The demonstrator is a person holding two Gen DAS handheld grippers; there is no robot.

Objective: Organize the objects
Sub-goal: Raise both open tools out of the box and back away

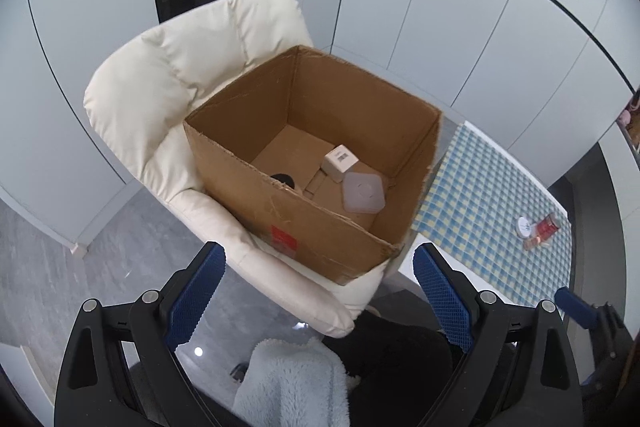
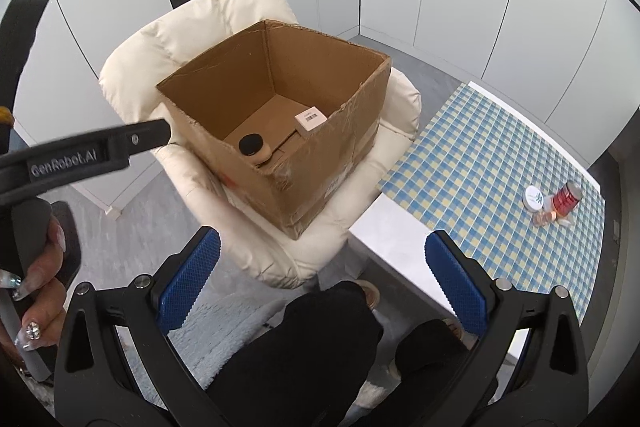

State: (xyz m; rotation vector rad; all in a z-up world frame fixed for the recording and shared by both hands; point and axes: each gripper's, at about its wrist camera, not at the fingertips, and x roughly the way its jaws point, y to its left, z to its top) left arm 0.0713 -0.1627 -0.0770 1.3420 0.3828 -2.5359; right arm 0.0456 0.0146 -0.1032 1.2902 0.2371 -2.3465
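An open cardboard box (image 1: 280,215) (image 2: 320,163) rests on a cream padded chair (image 1: 160,75) (image 2: 192,35). Inside it lie a small white box with a barcode (image 1: 341,163) (image 2: 310,119), a translucent square lidded container (image 1: 363,192) and a black-capped round item (image 1: 282,179) (image 2: 253,146). On the checked tablecloth (image 1: 488,195) (image 2: 492,155) stand a white round jar (image 1: 525,225) (image 2: 535,198) and a red jar (image 1: 546,225) (image 2: 565,199). My left gripper (image 1: 318,301) hangs open and empty in front of the box. My right gripper (image 2: 322,285) is open too, with nothing between its blue pads.
White cabinet panels line the walls behind the chair. A person's dark-trousered legs (image 2: 328,347) and a pale blue fleecy cloth (image 1: 292,383) lie below the grippers. In the right wrist view, a hand (image 2: 40,291) holds the other gripper at the left edge. Grey floor surrounds the chair.
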